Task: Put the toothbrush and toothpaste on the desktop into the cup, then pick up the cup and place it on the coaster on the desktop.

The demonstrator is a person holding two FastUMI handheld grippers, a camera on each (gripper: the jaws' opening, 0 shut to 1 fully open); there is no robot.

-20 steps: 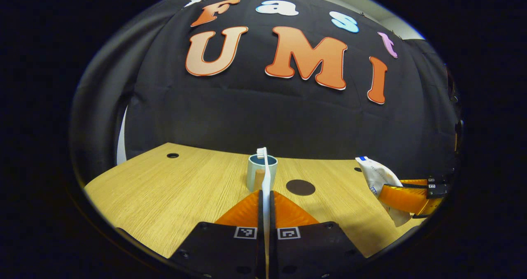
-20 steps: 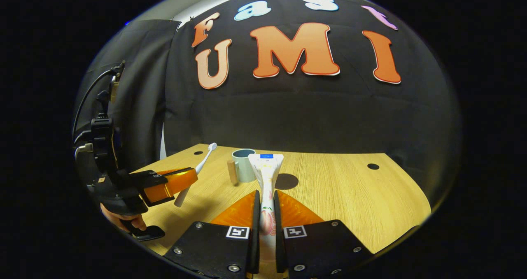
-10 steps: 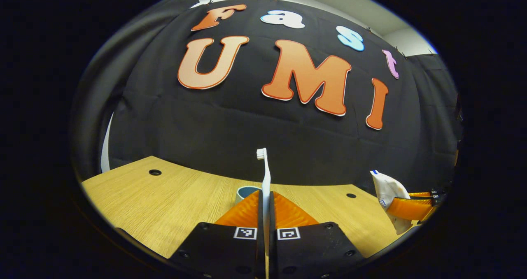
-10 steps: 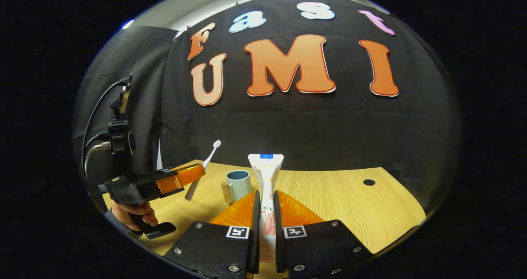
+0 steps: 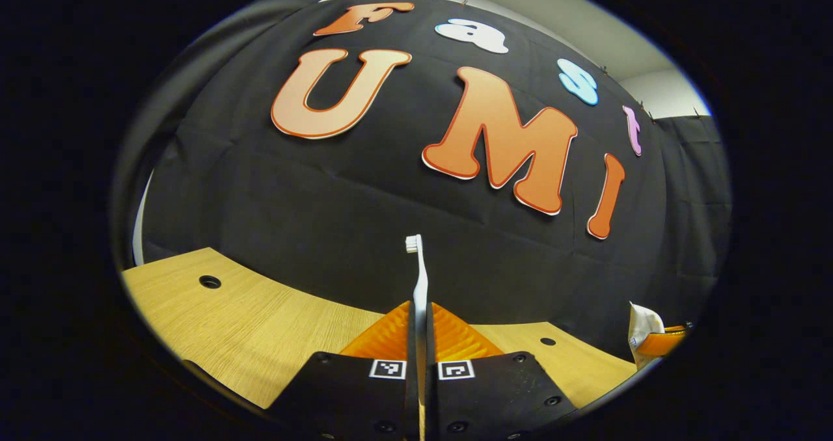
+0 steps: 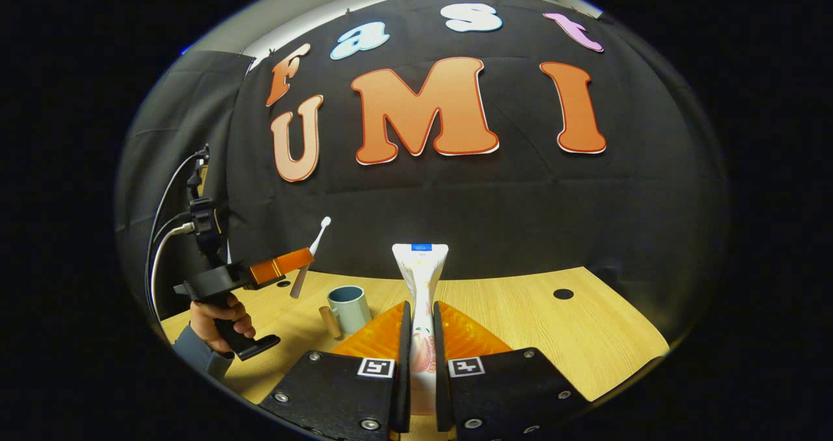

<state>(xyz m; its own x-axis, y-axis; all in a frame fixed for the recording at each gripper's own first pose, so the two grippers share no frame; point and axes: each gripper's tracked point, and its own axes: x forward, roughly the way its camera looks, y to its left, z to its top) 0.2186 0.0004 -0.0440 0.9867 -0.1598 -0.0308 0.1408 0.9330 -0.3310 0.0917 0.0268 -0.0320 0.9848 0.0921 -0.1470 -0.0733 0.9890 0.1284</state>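
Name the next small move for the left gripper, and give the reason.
Probably swing the left gripper over the cup and tip the toothbrush upright. It is clamped on the brush, which is tilted, off the desktop and left of the cup's open mouth.

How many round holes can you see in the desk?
3 across both views: holes and in the left gripper view, another in the right gripper view. Views may overlap; some may be hidden.
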